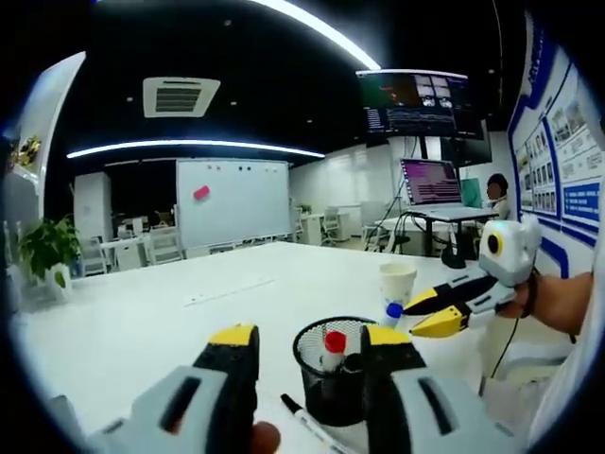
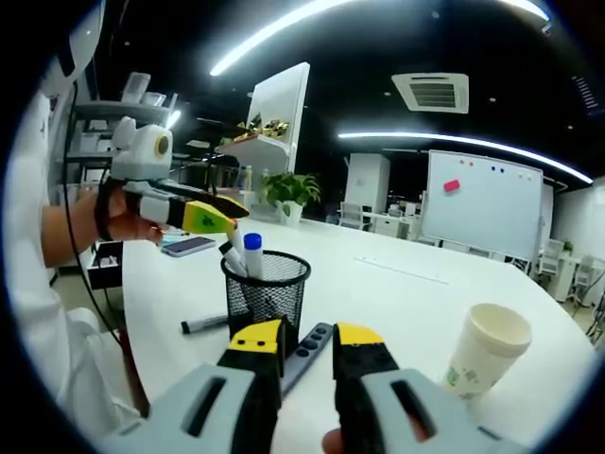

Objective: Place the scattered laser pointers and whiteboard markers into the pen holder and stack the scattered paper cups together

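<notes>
- Nearest my left gripper view's lens stood the left gripper (image 1: 307, 342), jaws parted with nothing between them, poised over the black mesh pen holder (image 1: 333, 374).
- I saw a red-capped marker (image 1: 334, 348) upright inside that holder, and a black marker (image 1: 312, 427) flat on the white table (image 1: 142, 322) just beside its base.
- The right gripper (image 1: 437, 313) entered from the right, its yellow-tipped jaws closed on a blue-capped marker (image 1: 392, 313) above the holder's rim.
- A paper cup (image 1: 397, 282) stood upright behind the holder.
- In the right gripper view, I saw the right gripper's own jaws slightly apart at the bottom, with a dark laser pointer (image 2: 306, 353) lying on the table beyond them, beside the holder.
</notes>
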